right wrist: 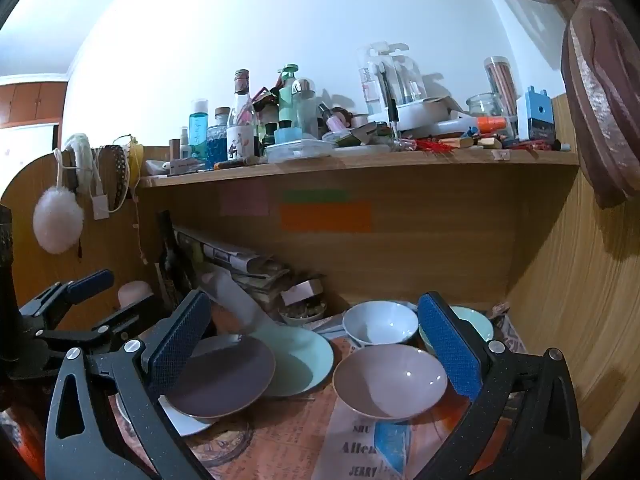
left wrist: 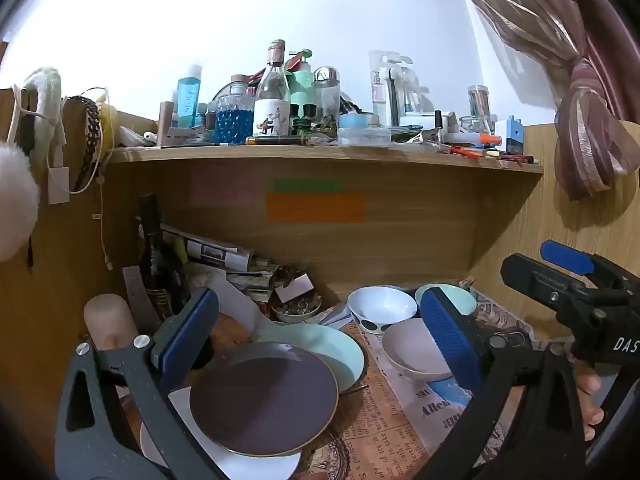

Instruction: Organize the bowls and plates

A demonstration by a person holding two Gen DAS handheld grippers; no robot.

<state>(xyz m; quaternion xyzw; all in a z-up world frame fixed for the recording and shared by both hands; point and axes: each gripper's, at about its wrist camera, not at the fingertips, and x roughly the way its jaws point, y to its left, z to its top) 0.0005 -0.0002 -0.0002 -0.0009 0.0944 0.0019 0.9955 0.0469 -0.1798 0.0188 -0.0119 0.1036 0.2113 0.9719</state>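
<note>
A dark purple plate [left wrist: 264,400] lies tilted over a mint plate [left wrist: 332,348] and a white plate [left wrist: 256,464]. To their right stand a white bowl with black dots [left wrist: 382,306], a mint bowl [left wrist: 460,298] and a pink bowl [left wrist: 412,350]. My left gripper [left wrist: 316,320] is open above the plates, holding nothing. My right gripper [right wrist: 316,320] is open too, framing the purple plate [right wrist: 224,376], mint plate [right wrist: 300,360], pink bowl [right wrist: 390,380] and white bowl [right wrist: 380,322]. Each gripper shows in the other's view: the right gripper [left wrist: 544,268], the left gripper [right wrist: 112,298].
The dishes sit on newsprint paper [right wrist: 360,448] in a wooden alcove. Behind them are a dark bottle [left wrist: 158,264], stacked papers [left wrist: 224,256] and a small dish of coins [left wrist: 296,308]. The shelf [left wrist: 320,154] above carries bottles and jars. A curtain [left wrist: 592,120] hangs on the right.
</note>
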